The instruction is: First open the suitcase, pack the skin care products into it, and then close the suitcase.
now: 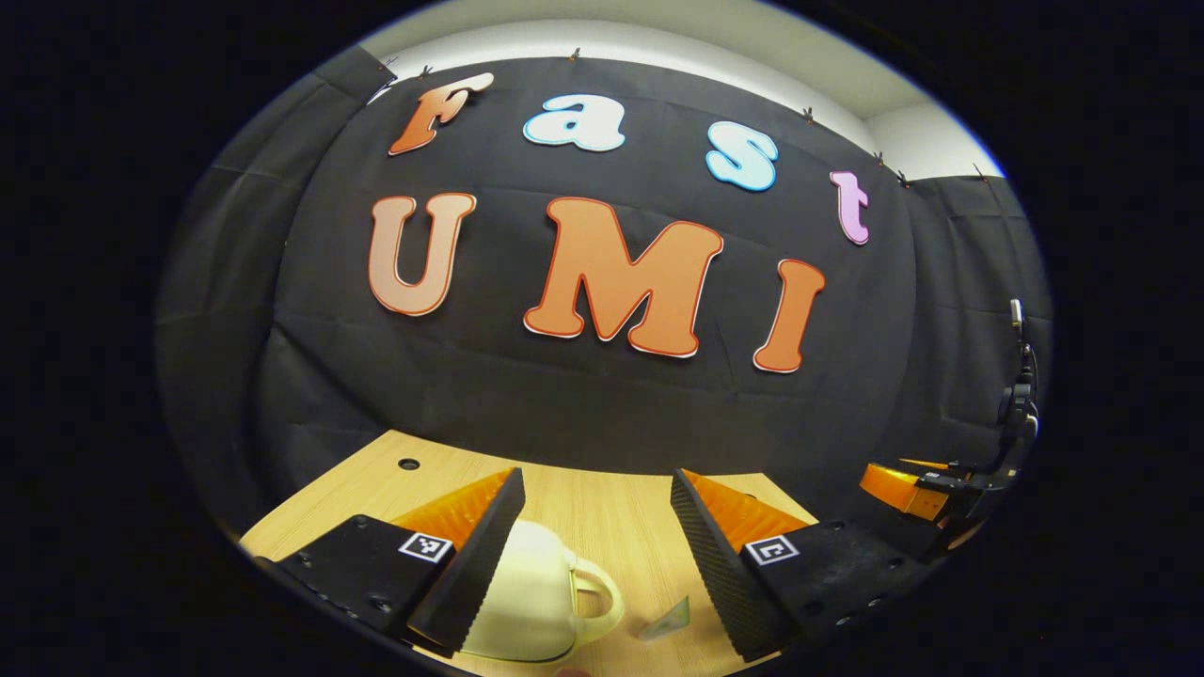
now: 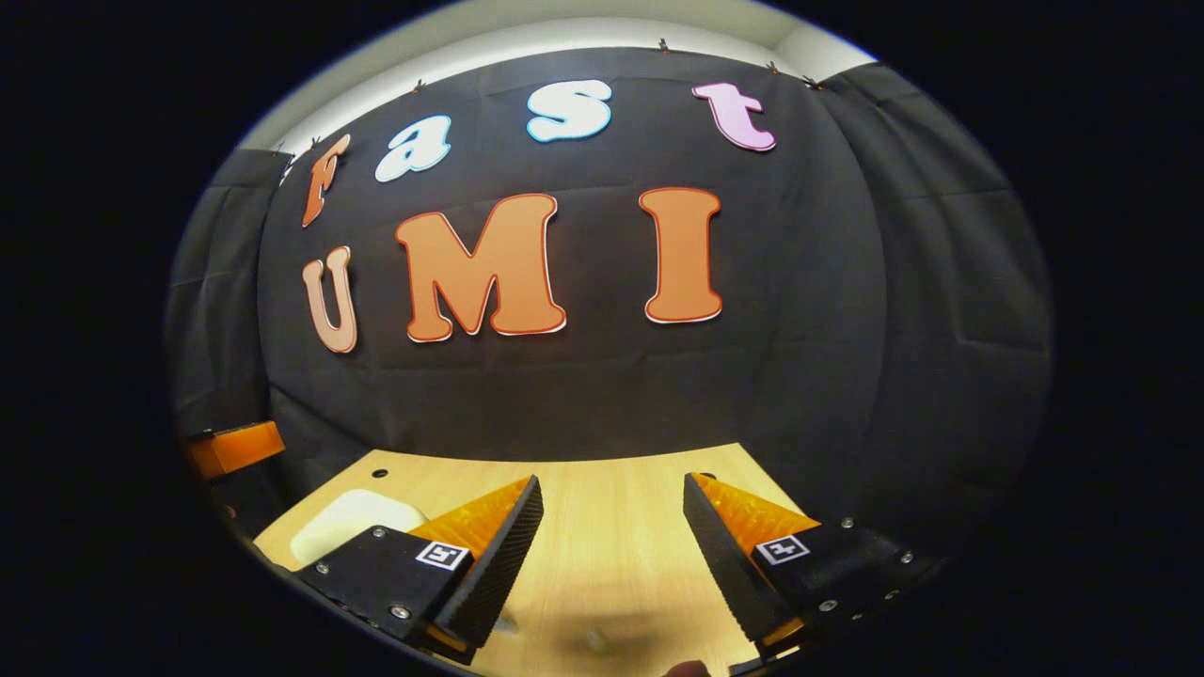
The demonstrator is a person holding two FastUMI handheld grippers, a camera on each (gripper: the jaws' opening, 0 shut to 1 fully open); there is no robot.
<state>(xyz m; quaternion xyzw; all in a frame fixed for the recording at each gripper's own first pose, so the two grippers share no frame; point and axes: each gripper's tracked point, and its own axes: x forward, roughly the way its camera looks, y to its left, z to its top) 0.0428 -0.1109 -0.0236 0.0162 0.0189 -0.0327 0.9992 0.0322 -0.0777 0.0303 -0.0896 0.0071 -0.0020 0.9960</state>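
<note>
Two grippers are up over the wooden table (image 1: 602, 512), and from where I sit both stand wide apart with nothing between their fingers. In the left gripper view, the left gripper (image 1: 594, 527) has its ribbed, wedge-shaped fingers (image 1: 475, 574) spread over the table's light, grained top. Below and between them lies the suitcase (image 1: 527, 592): a small, cream-white, smooth hard shell with rounded corners and a loop handle on its side. It is shut as far as I can see, so I cannot tell what it holds. Just beside its handle, toward the other finger, lies a small pale-green, flat thing (image 1: 666, 619), too blurred for me to name. A dark round hole (image 1: 408, 464) sits in the tabletop near the far left corner. Far off at the right edge of that view I see the right gripper (image 1: 917, 489), held up beside the table.

In the right gripper view, the right gripper (image 2: 611, 531) is likewise spread wide over bare wood (image 2: 611, 527), its fingers (image 2: 499, 564) ribbed like the other pair. The suitcase (image 2: 353, 519) shows as a pale rounded shape at the left of the table, partly behind the near finger. Each finger mount carries a small square black-and-white marker (image 2: 443, 555); I read no writing on anything.
</note>
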